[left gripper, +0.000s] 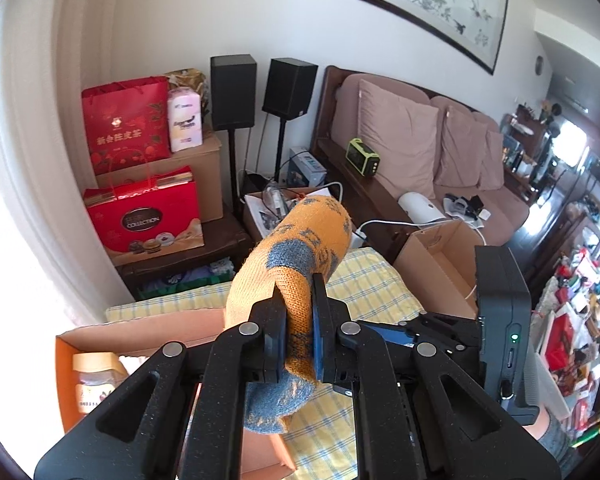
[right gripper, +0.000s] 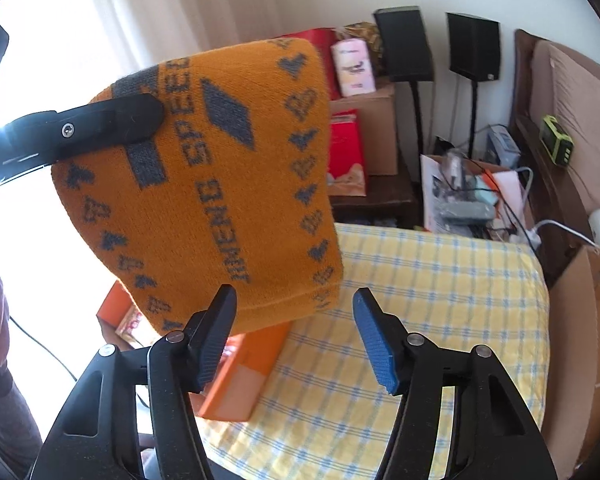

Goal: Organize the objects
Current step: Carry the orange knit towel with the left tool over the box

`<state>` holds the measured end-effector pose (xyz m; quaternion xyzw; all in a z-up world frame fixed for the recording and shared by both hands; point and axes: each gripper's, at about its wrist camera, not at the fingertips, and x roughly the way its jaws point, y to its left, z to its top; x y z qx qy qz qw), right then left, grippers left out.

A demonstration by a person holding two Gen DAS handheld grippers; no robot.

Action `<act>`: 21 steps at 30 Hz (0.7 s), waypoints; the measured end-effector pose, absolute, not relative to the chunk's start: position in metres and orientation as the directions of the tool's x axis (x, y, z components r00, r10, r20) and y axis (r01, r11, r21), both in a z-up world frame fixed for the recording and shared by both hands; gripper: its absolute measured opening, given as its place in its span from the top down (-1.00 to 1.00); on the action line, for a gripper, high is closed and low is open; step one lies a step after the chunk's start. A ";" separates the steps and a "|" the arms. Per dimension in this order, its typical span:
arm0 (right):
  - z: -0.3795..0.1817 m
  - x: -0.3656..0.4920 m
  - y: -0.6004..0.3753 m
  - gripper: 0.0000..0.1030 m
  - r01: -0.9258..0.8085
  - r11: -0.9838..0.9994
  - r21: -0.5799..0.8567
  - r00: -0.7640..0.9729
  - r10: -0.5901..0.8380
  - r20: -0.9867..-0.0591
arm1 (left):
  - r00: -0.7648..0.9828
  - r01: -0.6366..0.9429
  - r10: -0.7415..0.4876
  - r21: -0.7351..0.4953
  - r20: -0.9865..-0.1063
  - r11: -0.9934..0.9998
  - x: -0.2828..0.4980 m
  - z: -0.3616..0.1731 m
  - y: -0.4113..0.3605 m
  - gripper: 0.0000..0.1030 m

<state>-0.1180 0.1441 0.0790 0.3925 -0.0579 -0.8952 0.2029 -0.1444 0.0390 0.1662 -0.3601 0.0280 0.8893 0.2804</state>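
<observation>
An orange knit hat (left gripper: 292,256) with grey-blue patterns and lettering hangs in the air over the yellow checked cloth (right gripper: 440,300). My left gripper (left gripper: 298,332) is shut on a fold of the hat near its edge. In the right wrist view the hat (right gripper: 220,184) fills the upper left, and one left finger (right gripper: 100,124) clamps it from the left. My right gripper (right gripper: 296,320) stands open just below the hat's hem. The hem hangs near its fingertips, and neither pad presses on the fabric.
Under the hat, on the cloth, lies an orange box (right gripper: 244,376) holding a jar (left gripper: 96,380). A brown cardboard box (left gripper: 440,268) stands open to the right. Red gift bags (left gripper: 140,216), two speakers (left gripper: 232,92) and a sofa (left gripper: 400,140) line the back.
</observation>
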 end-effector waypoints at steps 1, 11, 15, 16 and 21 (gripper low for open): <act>0.080 -0.120 0.135 -0.12 0.335 -0.904 0.267 -0.603 -0.423 -0.676 | -0.587 -0.514 0.474 -0.151 -0.656 -0.844 -0.143 0.167 0.034 0.82; 0.073 -0.141 0.056 0.01 0.439 -0.827 0.351 -0.519 -0.552 -0.653 | -0.610 -0.452 0.441 -0.168 -0.658 -0.876 -0.136 0.162 -0.028 0.82; 0.062 -0.149 0.032 0.01 0.457 -0.811 0.365 -0.488 -0.572 -0.660 | -0.616 -0.415 0.418 -0.177 -0.668 -0.893 -0.138 0.153 -0.054 0.82; 0.059 -0.151 0.026 0.01 0.460 -0.811 0.362 -0.484 -0.571 -0.663 | -0.616 -0.406 0.413 -0.179 -0.671 -0.896 -0.139 0.150 -0.059 0.82; 0.042 -0.167 -0.001 0.01 0.467 -0.805 0.367 -0.449 -0.573 -0.685 | -0.612 -0.353 0.384 -0.196 -0.691 -0.915 -0.148 0.129 -0.085 0.82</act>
